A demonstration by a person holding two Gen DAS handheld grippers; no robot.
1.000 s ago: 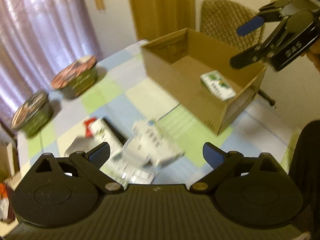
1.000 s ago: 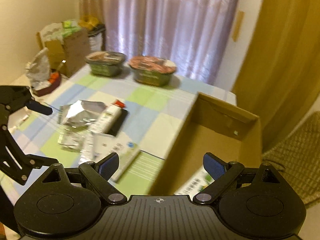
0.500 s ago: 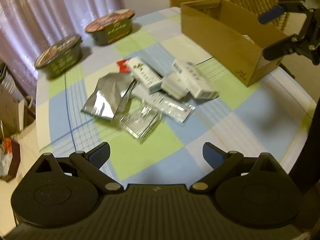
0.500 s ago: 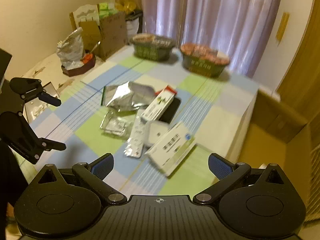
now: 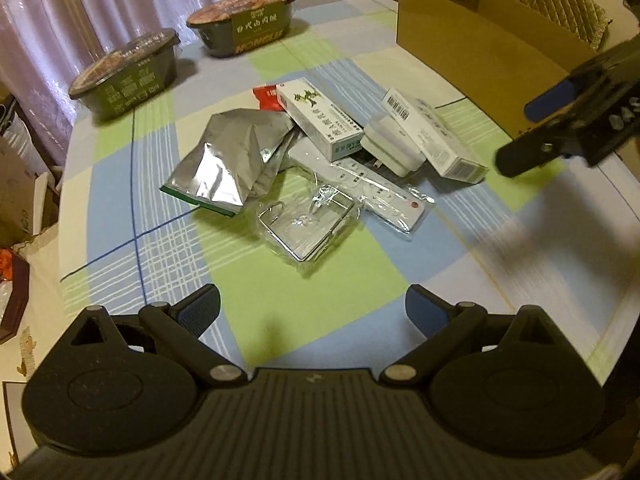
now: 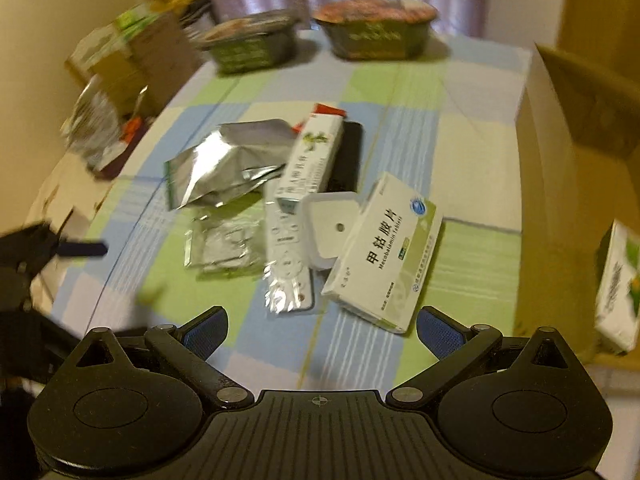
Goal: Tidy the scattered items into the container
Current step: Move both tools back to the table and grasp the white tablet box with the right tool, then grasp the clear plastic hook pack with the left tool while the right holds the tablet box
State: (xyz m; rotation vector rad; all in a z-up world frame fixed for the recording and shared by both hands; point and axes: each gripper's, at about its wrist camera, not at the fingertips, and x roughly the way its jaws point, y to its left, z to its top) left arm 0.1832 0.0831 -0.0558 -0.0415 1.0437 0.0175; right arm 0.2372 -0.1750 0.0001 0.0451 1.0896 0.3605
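The left gripper [image 5: 313,307] hangs above the checked tablecloth [image 5: 280,300] with its jaws spread wide and nothing between them. The scattered pile lies ahead of those jaws, clear of both fingertips. Nearest, straight ahead of the gap, is a clear packet holding a metal wire piece [image 5: 306,222]. Ahead and to the left of it sits a crumpled silver foil pouch [image 5: 228,160]. Ahead and slightly right, a white remote in a plastic sleeve [image 5: 376,192] runs diagonally, with a white plug adapter [image 5: 390,146] resting beyond it between two cartons: a long white box with a green leaf mark [image 5: 320,120] and a white and green tablet box [image 5: 434,134]. The cardboard box [image 5: 480,52], the container, stands far ahead on the right, well apart from the jaws.

The right gripper [image 6: 322,326] also has its jaws wide apart and empty. The tablet box [image 6: 384,252] lies just ahead of the gap, its near corner close to the right fingertip. The remote [image 6: 286,256] and adapter [image 6: 330,228] lie ahead toward the left fingertip, and the foil pouch [image 6: 224,164] lies farther ahead on the left. The cardboard box [image 6: 560,184] rises to the right of the jaws, with a white and green carton [image 6: 618,288] showing at its near end. Two lidded instant noodle bowls [image 6: 374,28] stand at the far edge of the table.
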